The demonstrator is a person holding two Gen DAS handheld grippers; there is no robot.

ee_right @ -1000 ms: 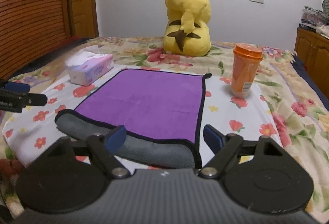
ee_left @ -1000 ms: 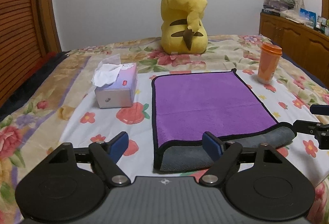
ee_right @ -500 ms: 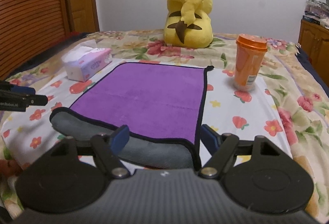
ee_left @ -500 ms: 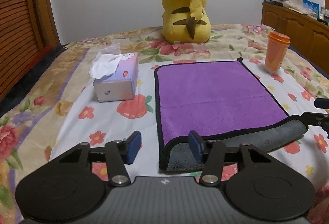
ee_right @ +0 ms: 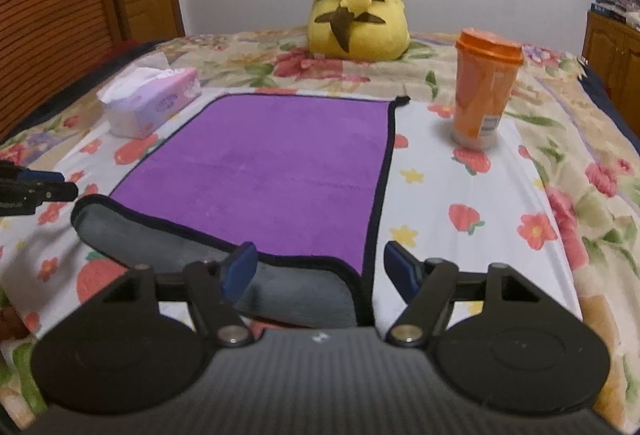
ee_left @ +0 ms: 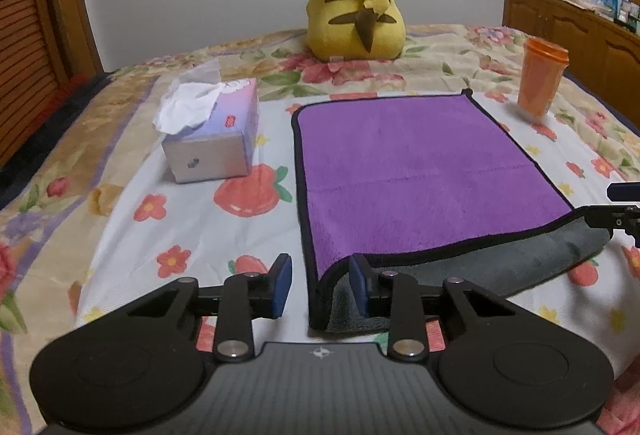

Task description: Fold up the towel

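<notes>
Towel purple, unlabelled; tissue box print unreadable

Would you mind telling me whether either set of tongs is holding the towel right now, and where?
Nothing is held. Both the left tongs and right tongs are open, straddling the towel's near corners.

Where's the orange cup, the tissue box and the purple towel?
orange cup point(ee_right: 486, 91): right wrist view, its side.
tissue box point(ee_left: 214, 139): left wrist view, its top.
purple towel point(ee_left: 408, 167): left wrist view, its flat middle.
</notes>
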